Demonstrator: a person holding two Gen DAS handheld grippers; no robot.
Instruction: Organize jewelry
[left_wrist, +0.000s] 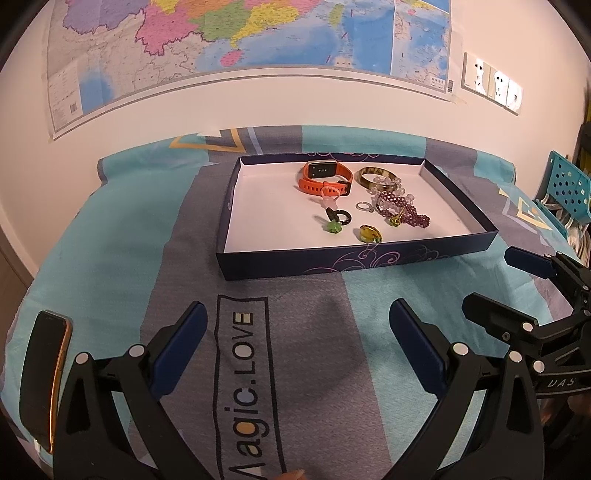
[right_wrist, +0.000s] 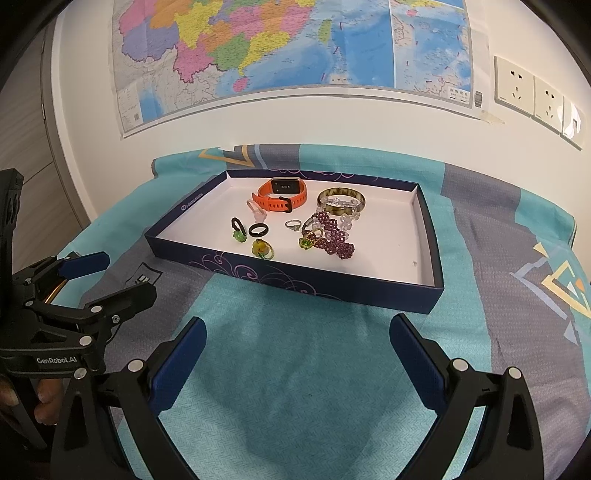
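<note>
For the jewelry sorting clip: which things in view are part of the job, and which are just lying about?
Part of the job:
box tray
orange watch band
bangle
purple bead bracelet
silver ring
black ring
left tongs and right tongs, both open and empty

Lying about:
phone on the bedspread
wall map
sockets

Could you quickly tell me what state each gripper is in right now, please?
Left gripper: open, holding nothing, above the teal-and-grey bedspread.
Right gripper: open, holding nothing.
</note>
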